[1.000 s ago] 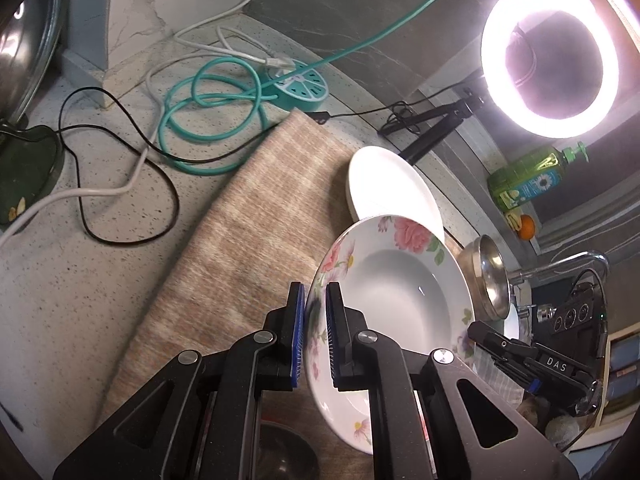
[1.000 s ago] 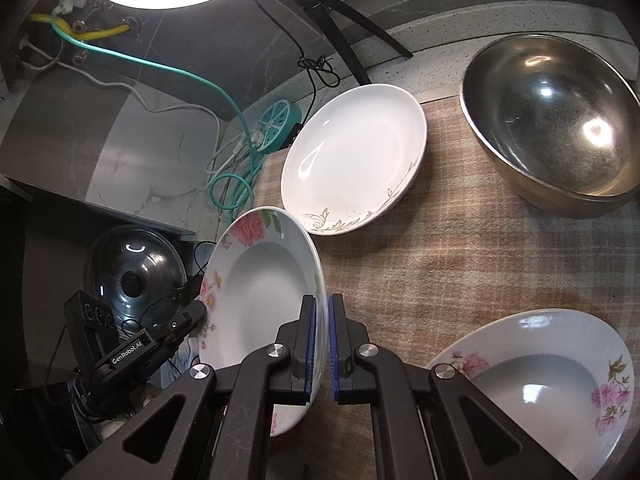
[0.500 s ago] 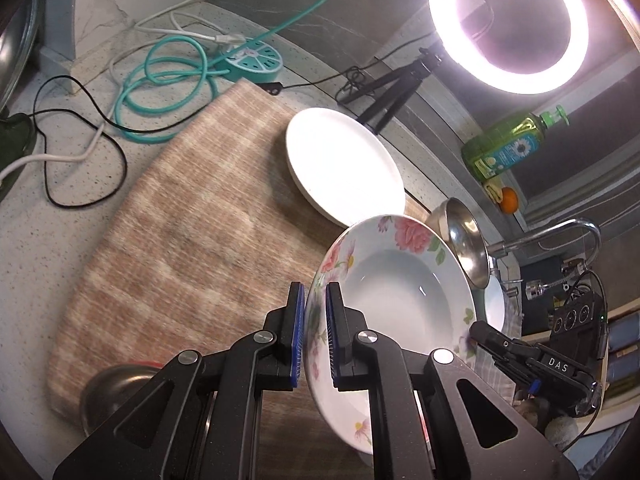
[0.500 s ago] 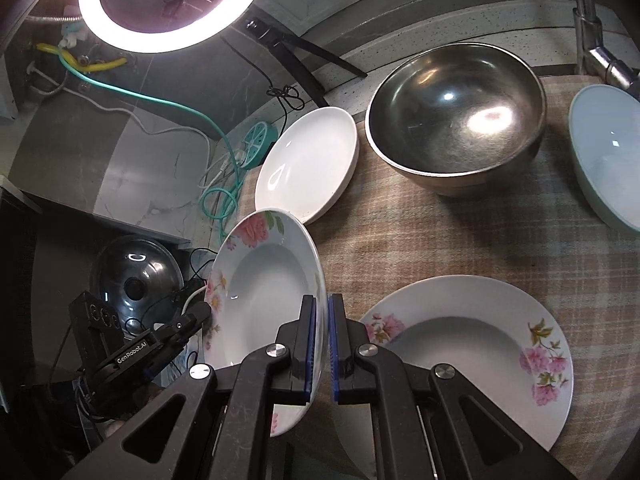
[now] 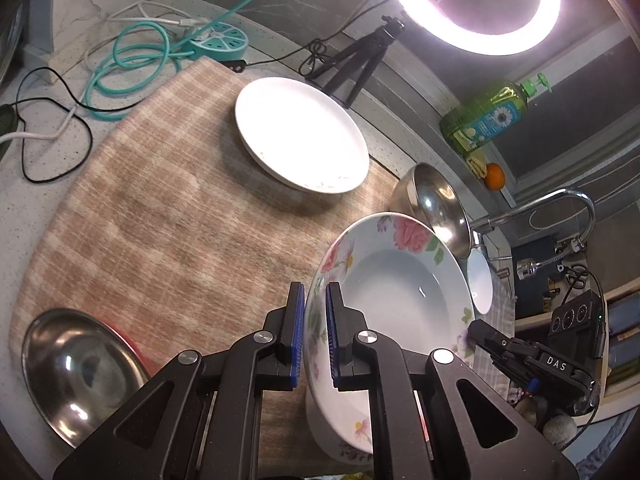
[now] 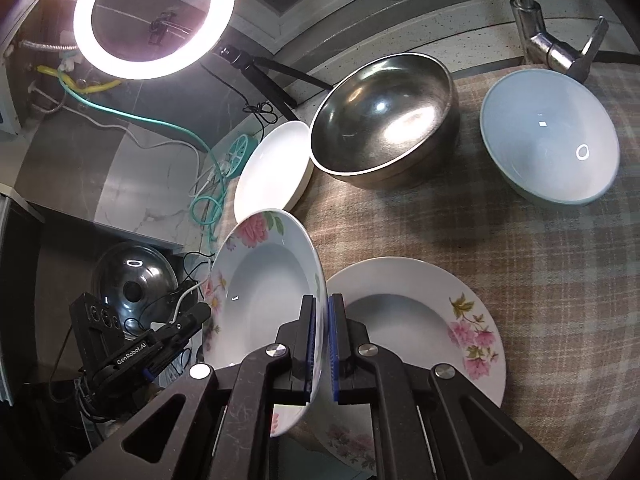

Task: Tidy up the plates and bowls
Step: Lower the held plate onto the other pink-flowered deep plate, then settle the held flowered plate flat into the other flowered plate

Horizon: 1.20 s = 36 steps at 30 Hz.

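Speckled stone makes up the desk (image 5: 48,208), and a checked beige cloth (image 5: 168,216) covers most of it; a ring light (image 6: 154,20) glares from the back wall. Taking the second floral plate (image 6: 420,320), which lies flat on the cloth, as the landmark: a raised floral plate (image 6: 264,280) hangs on edge just to its left and above it, tilted steeply with its hollow turned away from the landmark. Beyond the landmark stands a large steel bowl (image 6: 384,120), with a plain white plate (image 6: 272,168) touching or nearly touching that bowl's left side, and a pale blue bowl (image 6: 548,136) further right. A smaller steel bowl (image 5: 76,368) shows only in the left view, so I cannot place it against the landmark.

Both claws pinch the raised plate's rim from opposite sides. The left claw (image 5: 316,336) is closed down to the thickness of the rim, blue pads on either face. The right claw (image 6: 325,344) is likewise nearly shut, clamped on the opposite edge.

The step in hand looks like stacking like with like: carrying this plate over to its twin. I judge the next move calls for levelling the plate, centring it over the landmark, lowering until the bases nest, and only then releasing both grips together, lest one side drop and chip.
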{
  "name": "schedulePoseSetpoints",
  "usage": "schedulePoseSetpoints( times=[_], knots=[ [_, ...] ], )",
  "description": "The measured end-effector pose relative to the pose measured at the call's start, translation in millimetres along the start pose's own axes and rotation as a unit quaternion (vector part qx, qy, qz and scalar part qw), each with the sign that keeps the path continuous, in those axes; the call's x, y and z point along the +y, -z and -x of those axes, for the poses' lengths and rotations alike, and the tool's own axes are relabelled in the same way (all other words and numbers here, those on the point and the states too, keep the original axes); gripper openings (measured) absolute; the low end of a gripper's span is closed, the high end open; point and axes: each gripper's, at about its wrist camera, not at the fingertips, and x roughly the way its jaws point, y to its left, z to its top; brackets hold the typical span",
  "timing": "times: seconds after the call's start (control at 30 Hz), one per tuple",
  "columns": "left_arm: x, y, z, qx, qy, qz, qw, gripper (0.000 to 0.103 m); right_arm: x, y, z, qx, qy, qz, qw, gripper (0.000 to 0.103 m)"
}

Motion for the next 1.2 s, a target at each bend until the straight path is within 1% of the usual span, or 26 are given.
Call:
schedulePoseSetpoints(
  times=[0.27, 0.73, 1.2],
  knots=[
    [-12.3, 18.9, -8.9, 0.010, 0.001, 0.001, 0.9999, 0.009, -24.2, 8.1, 13.0, 0.003, 0.003, -0.009, 1.000, 0.006],
    [-22.5, 46.6, -25.8, 0.024, -0.004, 0.008, 0.9997, 0.009, -56.6, 23.4, 20.6, 0.018, 0.013, -0.019, 1.000, 0.006],
    [-22.4, 61.5, -38.6, 0.036, -0.012, 0.014, 0.9992, 0.009, -75.8, 29.0, 19.2, 0.029, 0.013, -0.030, 0.999, 0.006]
  ],
)
